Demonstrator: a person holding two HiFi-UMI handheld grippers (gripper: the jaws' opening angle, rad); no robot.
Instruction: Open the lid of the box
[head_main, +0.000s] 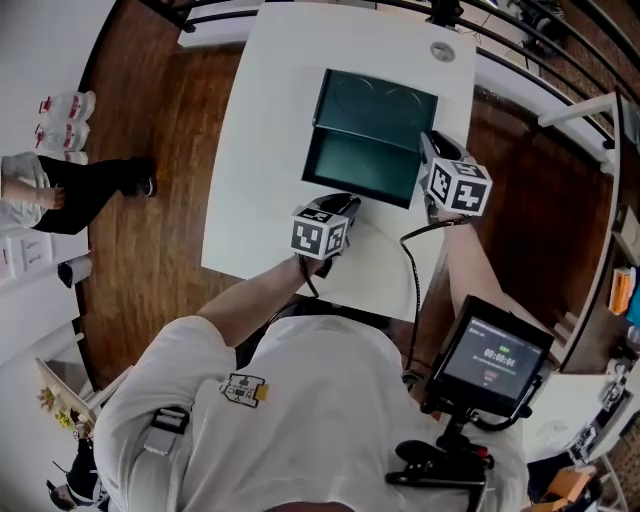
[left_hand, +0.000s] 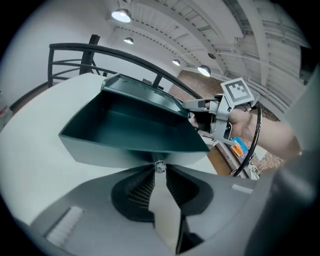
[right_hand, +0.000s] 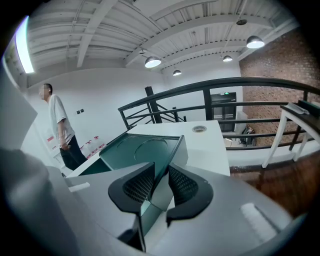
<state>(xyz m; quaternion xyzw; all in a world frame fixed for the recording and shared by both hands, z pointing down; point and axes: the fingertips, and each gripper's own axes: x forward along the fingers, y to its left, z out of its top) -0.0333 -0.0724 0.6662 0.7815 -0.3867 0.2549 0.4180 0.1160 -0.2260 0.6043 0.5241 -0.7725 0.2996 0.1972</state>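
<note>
A dark green box stands open on the white table (head_main: 250, 150). Its base (head_main: 362, 165) lies nearer me and its lid (head_main: 378, 105) is swung back beyond it. My left gripper (head_main: 345, 205) is at the base's front wall. In the left gripper view its jaws (left_hand: 159, 170) are shut on a small metal clasp (left_hand: 159, 166) below the base (left_hand: 130, 130). My right gripper (head_main: 427, 150) is at the box's right side. In the right gripper view it (right_hand: 160, 180) is shut on the edge of the lid (right_hand: 142, 150), whose green inside has round imprints.
A round grommet (head_main: 442, 51) sits in the table's far right corner. A black railing (right_hand: 200, 90) runs behind the table. A person (head_main: 60, 190) stands on the wooden floor to the left. A small screen (head_main: 490, 360) hangs by my right forearm, with its cable (head_main: 412, 270).
</note>
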